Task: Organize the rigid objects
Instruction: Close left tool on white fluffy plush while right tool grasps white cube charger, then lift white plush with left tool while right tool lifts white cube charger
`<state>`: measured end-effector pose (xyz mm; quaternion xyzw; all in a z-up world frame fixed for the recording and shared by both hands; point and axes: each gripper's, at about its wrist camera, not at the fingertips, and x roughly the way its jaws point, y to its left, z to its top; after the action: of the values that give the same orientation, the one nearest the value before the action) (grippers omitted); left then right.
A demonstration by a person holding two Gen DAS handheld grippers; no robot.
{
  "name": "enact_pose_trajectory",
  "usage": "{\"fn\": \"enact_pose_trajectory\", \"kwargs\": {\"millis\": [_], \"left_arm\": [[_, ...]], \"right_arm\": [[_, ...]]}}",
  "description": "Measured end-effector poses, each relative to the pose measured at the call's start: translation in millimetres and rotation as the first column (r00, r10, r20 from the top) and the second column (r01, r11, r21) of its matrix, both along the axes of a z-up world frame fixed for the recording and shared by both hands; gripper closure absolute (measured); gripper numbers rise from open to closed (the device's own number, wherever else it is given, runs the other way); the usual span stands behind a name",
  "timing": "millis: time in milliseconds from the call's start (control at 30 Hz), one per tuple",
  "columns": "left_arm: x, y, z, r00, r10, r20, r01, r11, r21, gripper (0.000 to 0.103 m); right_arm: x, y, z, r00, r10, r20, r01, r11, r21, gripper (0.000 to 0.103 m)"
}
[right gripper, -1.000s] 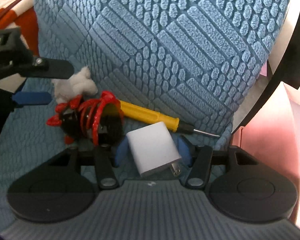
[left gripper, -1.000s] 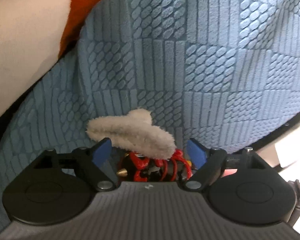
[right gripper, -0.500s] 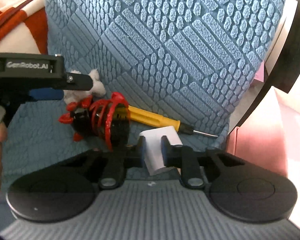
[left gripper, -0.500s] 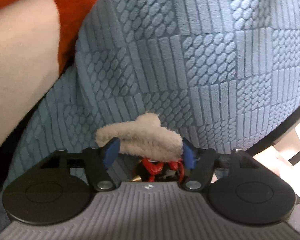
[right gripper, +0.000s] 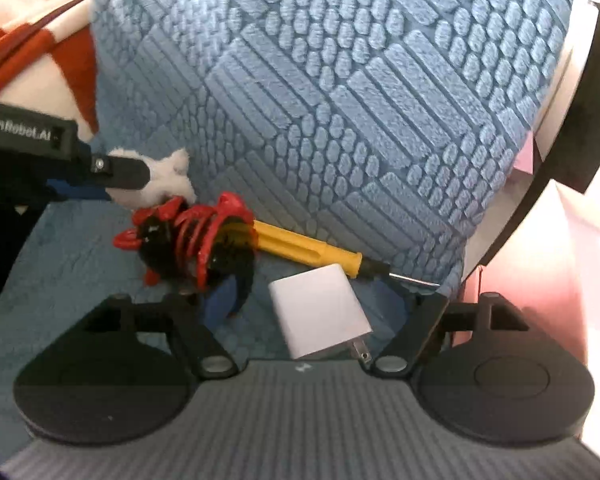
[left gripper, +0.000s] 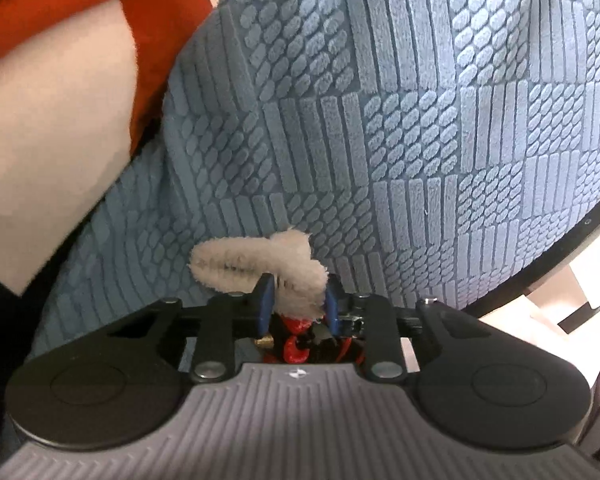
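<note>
Screwdriver, yellow-handled, lies on the blue textured cushion, its long axis running from upper left to lower right in the right wrist view, with the metal tip pointing right toward the cushion's edge. Its handle end is tucked under a black and red toy figure that sits just to its left. A white charger rests just below the screwdriver's shaft, tilted, with its two prongs pointing down toward the camera and slightly right. It lies between the jaws of the right gripper, which stand wide apart and do not touch it. A fluffy white plush piece sits just beside the toy figure's upper left. The left gripper has its jaws closed on this plush piece, the blue pads pressing into it from both sides; the plush's long axis runs left to right across the left wrist view. Red and cream fabric lies at the cushion's left.
</note>
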<state>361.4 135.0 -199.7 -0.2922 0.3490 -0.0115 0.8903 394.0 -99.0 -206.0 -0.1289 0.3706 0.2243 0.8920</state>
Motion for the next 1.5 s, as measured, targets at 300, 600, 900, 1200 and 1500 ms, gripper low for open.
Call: {"fn": "enact_pose_trajectory", "kwargs": {"millis": [300, 600, 900, 1200, 1500], "left_arm": [[-15, 11, 3, 1.0, 0.009, -0.008, -0.009, 1.0, -0.009, 0.081], [-42, 17, 2, 0.999, 0.037, -0.017, -0.037, 0.999, -0.011, 0.088], [-99, 4, 10, 0.997, 0.073, 0.006, -0.073, 0.997, 0.006, 0.089], [-152, -23, 7, 0.999, 0.035, -0.001, -0.035, 0.999, 0.032, 0.089], [-193, -37, -5, 0.997, 0.064, -0.046, -0.061, 0.997, 0.053, 0.089]], "right_arm": [[-1, 20, -24, 0.998, 0.044, 0.038, -0.038, 0.988, -0.151, 0.032], [5, 19, -23, 0.999, -0.021, 0.05, 0.028, 0.987, -0.161, 0.046], [-46, 4, 7, 0.996, -0.069, 0.054, 0.076, 0.99, -0.122, 0.048], [-114, -5, 19, 0.998, -0.054, 0.039, 0.057, 0.995, -0.084, 0.048], [-156, -7, 22, 0.998, -0.066, -0.024, 0.064, 0.996, -0.059, 0.048]]}}
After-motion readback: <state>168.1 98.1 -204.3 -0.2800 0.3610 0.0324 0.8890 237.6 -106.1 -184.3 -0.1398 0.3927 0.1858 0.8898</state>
